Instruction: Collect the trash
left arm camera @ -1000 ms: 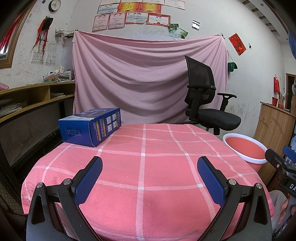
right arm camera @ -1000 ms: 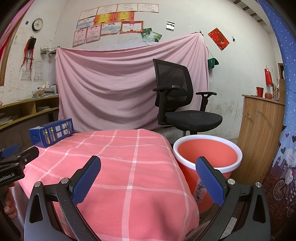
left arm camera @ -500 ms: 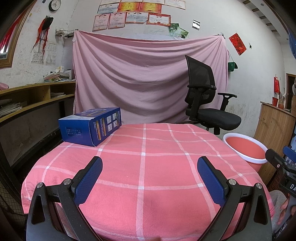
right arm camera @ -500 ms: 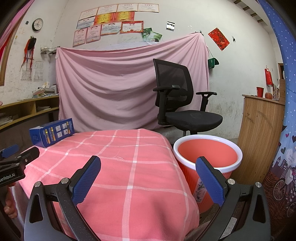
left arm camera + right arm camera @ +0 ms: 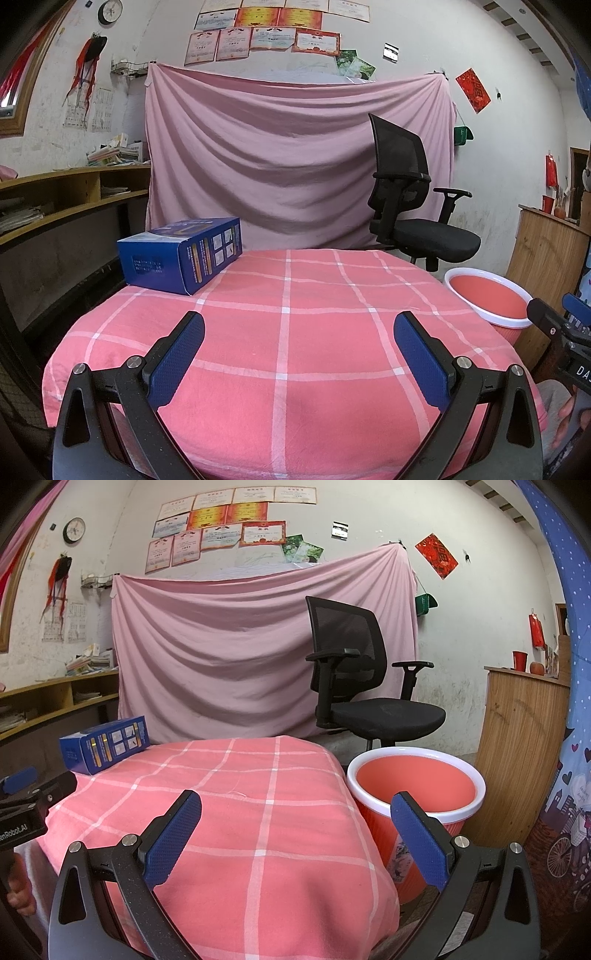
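Note:
A blue cardboard box (image 5: 181, 254) lies on its side at the far left corner of the table with a pink checked cloth (image 5: 288, 332); it also shows in the right wrist view (image 5: 105, 749). A red bin with a white rim (image 5: 415, 790) stands on the floor right of the table, also in the left wrist view (image 5: 487, 299). My left gripper (image 5: 295, 350) is open and empty above the table's near edge. My right gripper (image 5: 293, 829) is open and empty over the table's near right corner, beside the bin.
A black office chair (image 5: 362, 686) stands behind the table and bin, before a pink hanging sheet (image 5: 288, 155). Wooden shelves (image 5: 55, 199) run along the left wall. A wooden cabinet (image 5: 524, 746) stands right of the bin.

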The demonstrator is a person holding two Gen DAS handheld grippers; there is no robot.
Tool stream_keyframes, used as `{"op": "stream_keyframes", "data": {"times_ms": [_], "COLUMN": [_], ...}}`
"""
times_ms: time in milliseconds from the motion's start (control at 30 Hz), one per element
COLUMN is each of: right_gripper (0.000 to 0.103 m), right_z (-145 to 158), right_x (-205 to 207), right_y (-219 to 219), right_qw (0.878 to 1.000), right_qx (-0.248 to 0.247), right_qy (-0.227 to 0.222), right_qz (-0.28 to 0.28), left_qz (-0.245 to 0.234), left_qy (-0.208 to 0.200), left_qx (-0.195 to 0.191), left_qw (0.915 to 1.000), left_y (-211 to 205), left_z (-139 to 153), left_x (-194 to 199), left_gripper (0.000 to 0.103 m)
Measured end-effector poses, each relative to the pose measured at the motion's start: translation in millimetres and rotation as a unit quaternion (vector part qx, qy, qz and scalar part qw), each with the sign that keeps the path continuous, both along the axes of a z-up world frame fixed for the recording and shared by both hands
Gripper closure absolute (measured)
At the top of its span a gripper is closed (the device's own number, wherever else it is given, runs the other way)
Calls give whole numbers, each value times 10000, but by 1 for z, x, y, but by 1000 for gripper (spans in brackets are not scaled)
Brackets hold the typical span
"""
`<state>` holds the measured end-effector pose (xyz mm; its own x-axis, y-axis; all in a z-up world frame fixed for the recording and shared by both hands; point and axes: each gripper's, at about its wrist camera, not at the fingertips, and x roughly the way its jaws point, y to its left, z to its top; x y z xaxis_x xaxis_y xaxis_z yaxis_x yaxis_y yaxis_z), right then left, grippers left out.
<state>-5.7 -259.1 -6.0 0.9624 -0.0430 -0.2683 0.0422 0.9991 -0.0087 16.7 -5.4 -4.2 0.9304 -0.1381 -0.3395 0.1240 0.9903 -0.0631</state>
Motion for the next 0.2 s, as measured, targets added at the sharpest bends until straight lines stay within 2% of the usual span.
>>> {"op": "stream_keyframes", "data": {"times_ms": [200], "right_gripper": [0], "right_z": [-1], "right_x": [-1], "right_y": [2], "right_qw": [10000], "right_qx": [3], "right_qy": [3], "right_qz": [1], "left_qz": [5], "left_qy": [-3], "left_qx": [34], "left_qw": [10000], "left_y": [-1], "left_z": [-1], "left_x": [2], "left_gripper": [3]}}
